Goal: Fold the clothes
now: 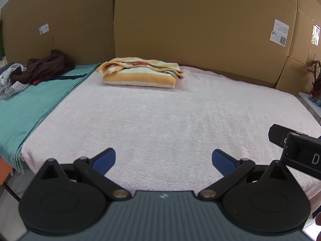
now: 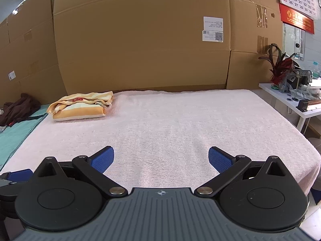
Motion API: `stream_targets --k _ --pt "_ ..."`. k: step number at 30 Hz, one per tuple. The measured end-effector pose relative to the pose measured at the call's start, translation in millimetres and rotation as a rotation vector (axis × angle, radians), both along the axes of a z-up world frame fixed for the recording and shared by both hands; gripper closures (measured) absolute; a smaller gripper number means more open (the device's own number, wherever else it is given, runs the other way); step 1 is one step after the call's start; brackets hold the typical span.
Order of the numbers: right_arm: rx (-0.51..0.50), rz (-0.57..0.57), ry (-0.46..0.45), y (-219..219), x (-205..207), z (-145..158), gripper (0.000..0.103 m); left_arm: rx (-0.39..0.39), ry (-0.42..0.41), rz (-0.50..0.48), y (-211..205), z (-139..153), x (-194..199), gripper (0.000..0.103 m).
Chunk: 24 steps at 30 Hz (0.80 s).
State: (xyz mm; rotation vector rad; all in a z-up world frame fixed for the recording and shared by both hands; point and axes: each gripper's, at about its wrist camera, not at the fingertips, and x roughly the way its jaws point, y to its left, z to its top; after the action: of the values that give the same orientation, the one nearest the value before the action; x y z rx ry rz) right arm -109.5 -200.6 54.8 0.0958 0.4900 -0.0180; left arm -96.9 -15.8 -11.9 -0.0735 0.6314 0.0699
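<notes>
Left wrist view: the left claw [image 1: 163, 158] is level above the near edge of the surface [image 1: 170, 120], which is covered in pale pink towelling, and points toward the cardboard wall [image 1: 200, 20]. Its 2 blue fingers [image 1: 106, 160] are spread wide apart with nothing between them. The right claw [image 2: 161, 157] is in the same pose just beside it, level and facing the wall, its fingers equally wide and empty. A folded orange-and-white striped garment [image 1: 140, 72] lies at the far left of the pink cover, near the wall and well apart from both claws. Further left, on a green sheet [image 1: 30, 104], a dark brown garment [image 1: 46, 66] lies crumpled, touching a striped shirt [image 1: 10, 84]. Right wrist view shows a white shelf [image 2: 280, 100] with a red-leaved plant [image 2: 280, 66] to the right.
</notes>
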Motion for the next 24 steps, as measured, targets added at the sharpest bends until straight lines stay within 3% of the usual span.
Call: stream_targets --k 24 --pt "0.003 0.092 0.061 40.6 37.3 -9.3 0.001 -0.008 0.046 0.043 39.1 -20.5 26.5 0.001"
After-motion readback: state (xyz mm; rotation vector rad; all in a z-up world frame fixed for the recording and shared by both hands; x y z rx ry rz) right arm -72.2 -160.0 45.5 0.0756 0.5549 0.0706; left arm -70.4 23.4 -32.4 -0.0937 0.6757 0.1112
